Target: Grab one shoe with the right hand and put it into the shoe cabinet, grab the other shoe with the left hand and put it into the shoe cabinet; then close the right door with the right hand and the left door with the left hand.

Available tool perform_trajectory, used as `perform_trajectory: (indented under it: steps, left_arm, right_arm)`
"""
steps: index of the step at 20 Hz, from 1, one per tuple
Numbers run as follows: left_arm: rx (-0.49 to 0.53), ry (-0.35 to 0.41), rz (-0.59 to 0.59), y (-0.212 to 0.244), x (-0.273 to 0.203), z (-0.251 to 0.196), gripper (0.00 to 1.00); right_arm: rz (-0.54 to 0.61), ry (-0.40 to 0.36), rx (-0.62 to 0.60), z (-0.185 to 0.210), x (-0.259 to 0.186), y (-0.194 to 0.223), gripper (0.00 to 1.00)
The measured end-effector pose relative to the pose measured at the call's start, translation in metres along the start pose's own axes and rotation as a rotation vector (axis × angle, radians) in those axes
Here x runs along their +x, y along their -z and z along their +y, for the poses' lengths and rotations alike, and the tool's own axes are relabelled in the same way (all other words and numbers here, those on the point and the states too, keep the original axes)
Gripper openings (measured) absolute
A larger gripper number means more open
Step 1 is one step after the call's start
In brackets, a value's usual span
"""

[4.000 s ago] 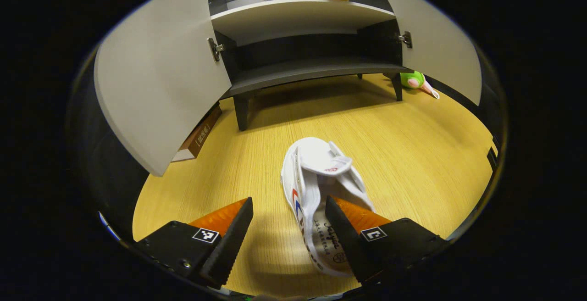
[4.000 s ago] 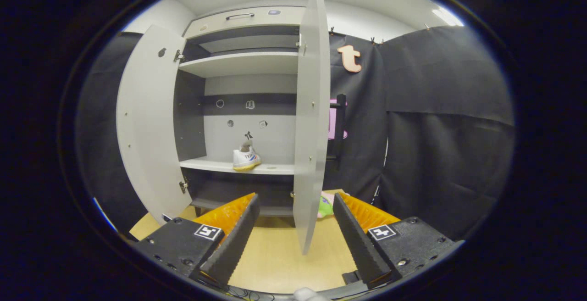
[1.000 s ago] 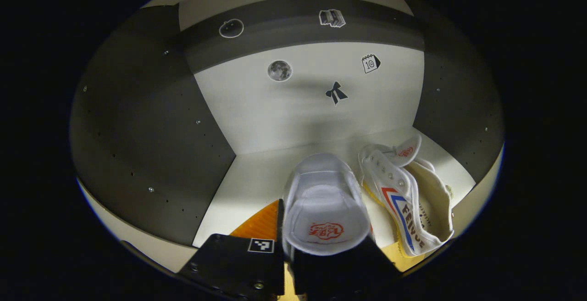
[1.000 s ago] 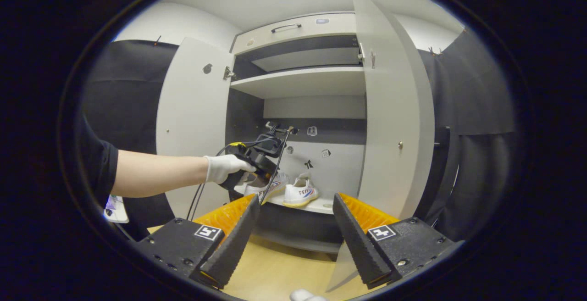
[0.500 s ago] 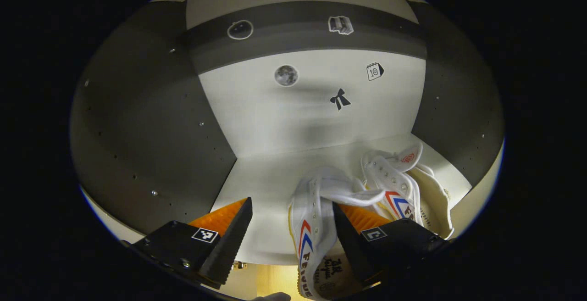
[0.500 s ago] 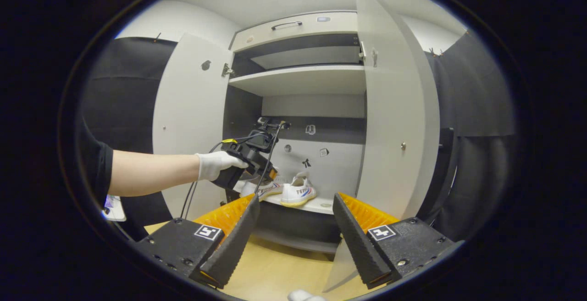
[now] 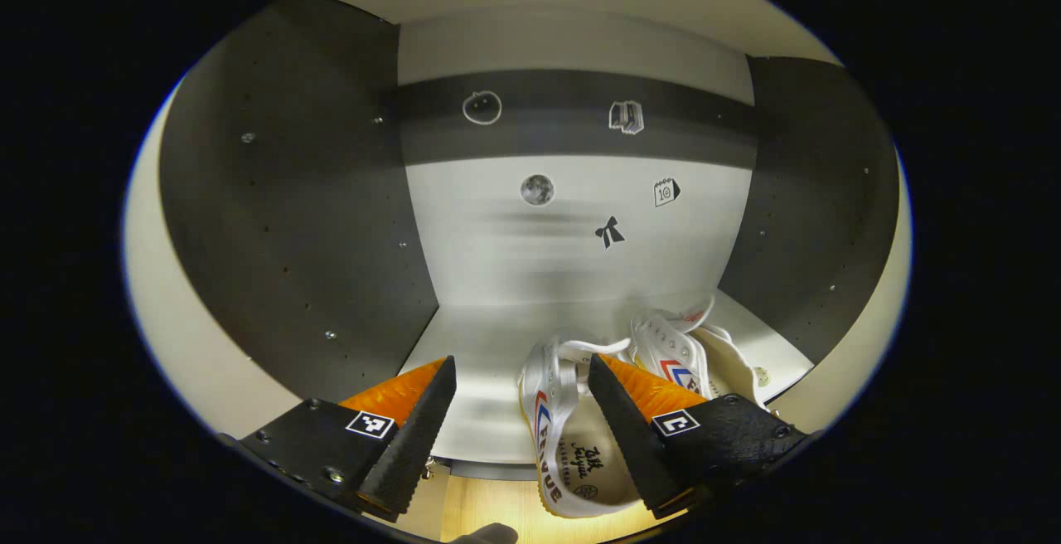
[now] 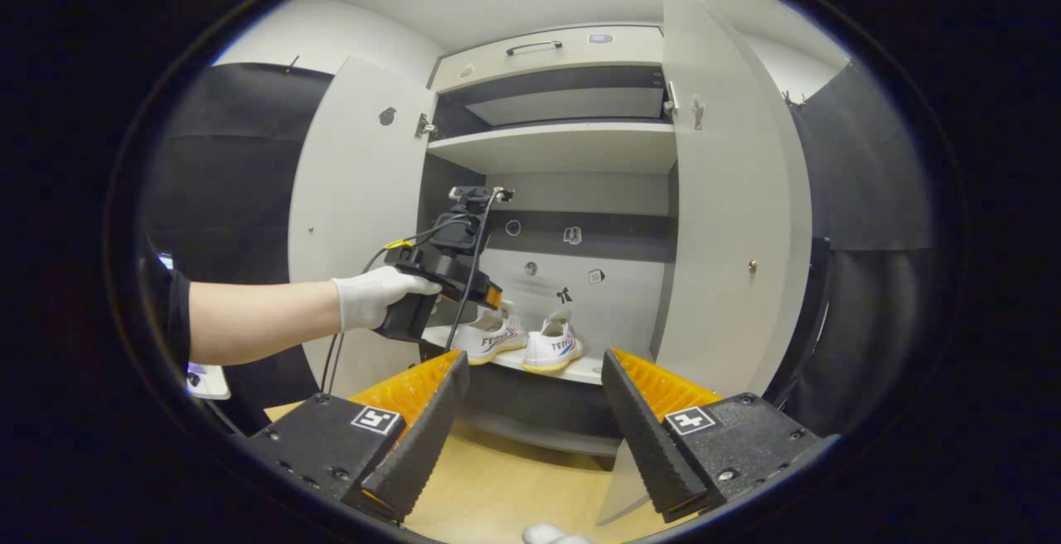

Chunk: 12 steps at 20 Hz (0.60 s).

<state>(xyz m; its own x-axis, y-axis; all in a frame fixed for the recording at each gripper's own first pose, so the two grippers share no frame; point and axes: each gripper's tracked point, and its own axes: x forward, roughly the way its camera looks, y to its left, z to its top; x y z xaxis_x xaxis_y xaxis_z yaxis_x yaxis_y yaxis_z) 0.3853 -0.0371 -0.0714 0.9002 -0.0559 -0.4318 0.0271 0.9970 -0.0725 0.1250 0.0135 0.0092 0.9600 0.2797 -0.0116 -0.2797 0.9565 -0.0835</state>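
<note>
Two white canvas shoes stand side by side on the cabinet's middle shelf (image 7: 472, 353): the nearer shoe (image 7: 568, 444) at the front edge, the other shoe (image 7: 692, 353) to its right. My left gripper (image 7: 520, 374) is open just before the shelf; its right finger lies over the nearer shoe's opening without pinching it. In the right gripper view, a gloved hand holds the left gripper (image 8: 491, 295) above the left shoe (image 8: 489, 337), beside the right shoe (image 8: 555, 349). My right gripper (image 8: 535, 366) is open and empty, well back from the cabinet. Both the left door (image 8: 356, 212) and the right door (image 8: 729, 221) stand open.
An upper shelf (image 8: 555, 146) and a drawer with a handle (image 8: 539, 51) sit above the shoes. A person's bare forearm (image 8: 257, 320) reaches in from the left. The wooden floor (image 8: 506, 486) lies below the cabinet, and black cloth (image 8: 879, 196) hangs at the right.
My left gripper carried the shoe from the floor to the shelf, opened and let it go beside the other shoe, then drew back a little. The right gripper stayed open.
</note>
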Motion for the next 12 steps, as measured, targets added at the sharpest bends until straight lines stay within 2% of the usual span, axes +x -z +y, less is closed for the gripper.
perform_trajectory:
  steps: [3, 7, 12]
  left_arm:
    - [-0.008, -0.007, -0.087, 0.002, -0.031, 0.001, 0.97]
    - [0.042, -0.045, -0.213, 0.008, -0.084, 0.007, 0.97]
    - [0.064, -0.058, -0.345, 0.022, -0.155, 0.006, 0.96]
  right_arm:
    - [0.006, 0.024, 0.001, 0.0, -0.005, 0.003, 1.0]
    - [0.001, 0.07, -0.005, -0.003, -0.014, 0.004, 1.0]
    - [-0.007, 0.125, 0.012, -0.009, -0.031, 0.004, 1.0]
